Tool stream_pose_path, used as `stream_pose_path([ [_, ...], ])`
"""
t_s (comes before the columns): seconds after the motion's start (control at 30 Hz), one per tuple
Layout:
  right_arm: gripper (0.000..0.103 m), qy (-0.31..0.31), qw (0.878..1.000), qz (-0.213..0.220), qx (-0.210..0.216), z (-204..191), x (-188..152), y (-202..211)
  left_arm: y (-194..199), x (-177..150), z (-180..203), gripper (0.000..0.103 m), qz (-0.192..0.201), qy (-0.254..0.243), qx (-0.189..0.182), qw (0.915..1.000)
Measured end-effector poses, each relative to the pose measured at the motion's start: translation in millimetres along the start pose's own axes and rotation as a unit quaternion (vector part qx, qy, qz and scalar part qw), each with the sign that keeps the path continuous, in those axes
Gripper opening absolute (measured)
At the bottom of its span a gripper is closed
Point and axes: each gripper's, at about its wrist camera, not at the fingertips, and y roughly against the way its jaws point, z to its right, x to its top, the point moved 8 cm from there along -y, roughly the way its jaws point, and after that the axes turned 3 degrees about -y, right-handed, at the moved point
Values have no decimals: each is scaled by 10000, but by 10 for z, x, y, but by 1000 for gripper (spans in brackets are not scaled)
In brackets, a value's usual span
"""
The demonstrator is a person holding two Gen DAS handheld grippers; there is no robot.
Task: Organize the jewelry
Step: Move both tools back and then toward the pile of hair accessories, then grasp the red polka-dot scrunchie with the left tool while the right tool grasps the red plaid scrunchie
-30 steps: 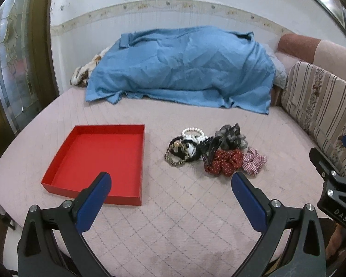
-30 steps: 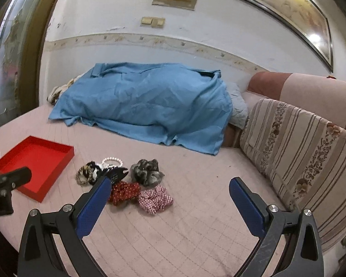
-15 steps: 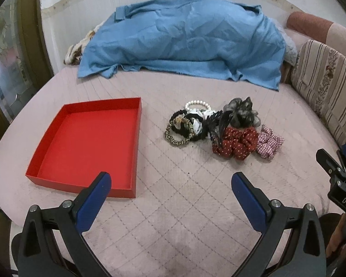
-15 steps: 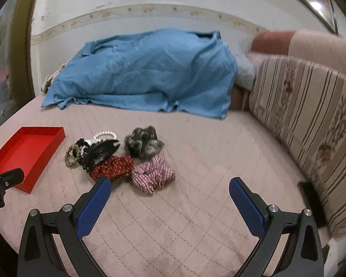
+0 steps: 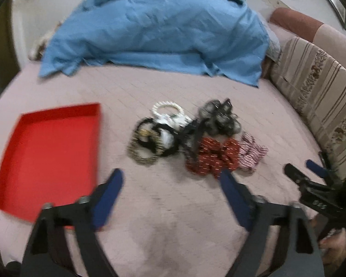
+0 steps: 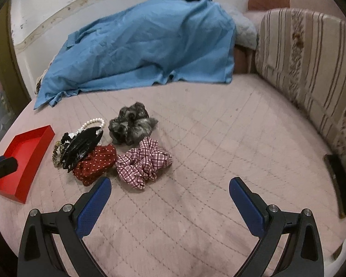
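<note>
A pink quilted bed fills both wrist views, with a rumpled blue sheet heaped along its far side against the wall and a striped, flower-patterned cushion lining its right edge. On the left part of the bed lies a shallow red tray, open side up and holding nothing that can be seen.

To the right of the tray, apart from it, sits the cluster of jewelry and hair pieces. At its far side a grey-black scrunchie rests just behind a red-and-white checked scrunchie, which lies touching a dark red dotted scrunchie on its left. A black hair claw clip lies tilted across the dotted scrunchie's upper edge. Behind the clip a white pearl bracelet shows in part, and at the cluster's left rim a leopard-print hair tie peeks out beside a black band; how these small loops overlap cannot be told, as the left view is blurred.

The left claw hangs above the bed in front of the cluster, its blue pads spread wide, grasping nothing, one pad just over the tray's near right corner. The right claw hovers to the right, likewise released and spread wide, its left pad just in front of the dotted scrunchie and no piece between the pads.
</note>
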Motion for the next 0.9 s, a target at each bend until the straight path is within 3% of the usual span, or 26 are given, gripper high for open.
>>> stream_pose_path([
  [0.03,102,-45,10000,-70,48,6,0,-58,-96,3,63,57,-134,-4,-94,9999],
  [0.1,98,-138,9995,-235,167,22,9,-208,-243,17,213,51,-275,-59,-313,9991],
  [0.17,86,-174,9988,-364,266,20,23,-339,-354,34,383,51,-281,-224,-469,9983],
  [0.27,78,-301,9964,-620,487,26,51,-553,-552,57,656,51,-364,-586,-632,9956],
  [0.37,73,-412,9941,-745,675,35,88,-730,-757,66,839,51,-519,-773,-793,9925],
  [0.6,66,-589,9881,-1025,987,-18,73,-1011,-1170,54,972,50,-810,-964,-787,9889],
  [0.63,63,-591,9876,-1040,1016,-35,65,-1031,-1207,46,978,41,-838,-980,-751,9888],
  [0.67,59,-580,9877,-1038,1014,-41,68,-1046,-1214,41,974,31,-860,-986,-734,9887],
  [0.7,54,-558,9879,-1025,1022,-53,70,-1049,-1231,33,974,11,-901,-978,-723,9885],
  [0.77,30,-536,9875,-1053,1040,-60,82,-1057,-1217,20,962,9,-933,-873,-764,9889],
  [0.83,14,-592,9855,-1092,1159,-57,83,-1043,-1118,29,948,8,-837,-834,-757,9901],
  [0.9,13,-665,9845,-1097,1194,-55,82,-1002,-963,43,927,8,-723,-774,-823,9910],
])
